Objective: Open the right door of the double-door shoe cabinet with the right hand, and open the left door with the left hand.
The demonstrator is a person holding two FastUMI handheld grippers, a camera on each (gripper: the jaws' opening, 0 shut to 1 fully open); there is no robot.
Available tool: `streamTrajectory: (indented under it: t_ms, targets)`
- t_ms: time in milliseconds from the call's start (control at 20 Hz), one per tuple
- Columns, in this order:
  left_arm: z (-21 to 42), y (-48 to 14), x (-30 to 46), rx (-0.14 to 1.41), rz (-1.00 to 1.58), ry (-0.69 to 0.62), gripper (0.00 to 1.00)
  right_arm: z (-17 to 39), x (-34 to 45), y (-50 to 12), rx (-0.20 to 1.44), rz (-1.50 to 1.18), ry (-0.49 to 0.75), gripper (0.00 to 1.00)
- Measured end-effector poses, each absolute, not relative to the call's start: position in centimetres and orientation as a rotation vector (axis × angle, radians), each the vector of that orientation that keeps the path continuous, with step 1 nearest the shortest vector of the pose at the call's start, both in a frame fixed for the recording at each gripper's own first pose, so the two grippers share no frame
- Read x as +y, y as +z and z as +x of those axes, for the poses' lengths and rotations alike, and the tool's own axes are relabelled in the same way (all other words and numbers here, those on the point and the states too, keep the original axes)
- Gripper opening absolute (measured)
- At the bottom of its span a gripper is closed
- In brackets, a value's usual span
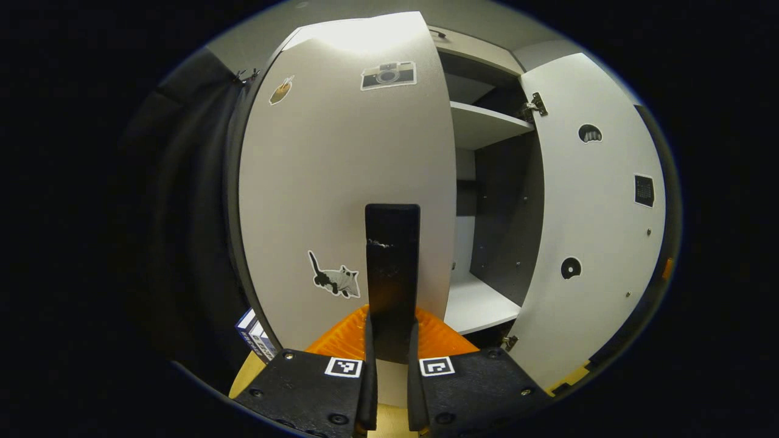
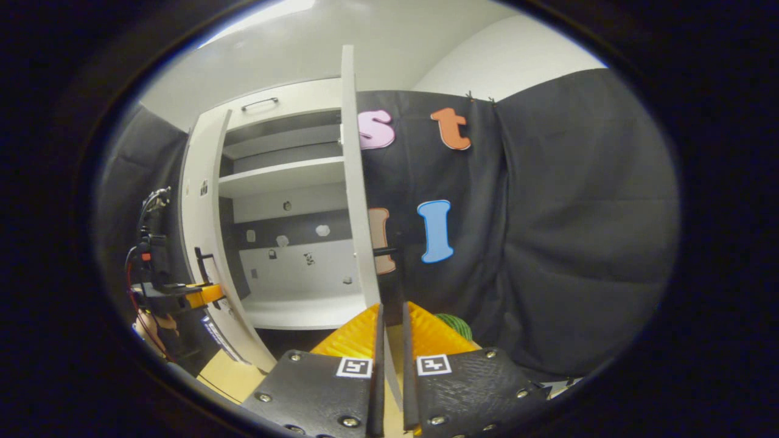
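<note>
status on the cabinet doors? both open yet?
Done: the right door is swung wide, shelves exposed; the right claw has that door's edge between its fingers. In hand: the left claw is closed on the left door's handle, and the left door is already part-way out. Left: swing the left door fully open, then release both.

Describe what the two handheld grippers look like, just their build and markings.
Each gripper has two black textured plates fixed with screws, each plate carrying a small square black-and-white tag, and ribbed orange parts behind the fingers: left gripper, right gripper. Seen from the right gripper view, the left gripper has an orange and black body with red and black cables above it.
</note>
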State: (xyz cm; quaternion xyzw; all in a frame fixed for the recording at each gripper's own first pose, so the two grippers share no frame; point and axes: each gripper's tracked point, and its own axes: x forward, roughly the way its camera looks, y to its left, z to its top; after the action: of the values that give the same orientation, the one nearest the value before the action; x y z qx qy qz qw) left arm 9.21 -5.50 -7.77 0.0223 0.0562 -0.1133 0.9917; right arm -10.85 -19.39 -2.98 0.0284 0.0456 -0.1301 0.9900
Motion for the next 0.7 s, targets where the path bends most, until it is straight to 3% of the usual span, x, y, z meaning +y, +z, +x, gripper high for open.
streamTrajectory:
  t_ms: [700]
  targets:
    - [7.7,-7.6,-4.2,0.123,0.047,-0.21,0.2,-6.3,-10.1,-6.3,0.157,-0.048,0.002,0.12]
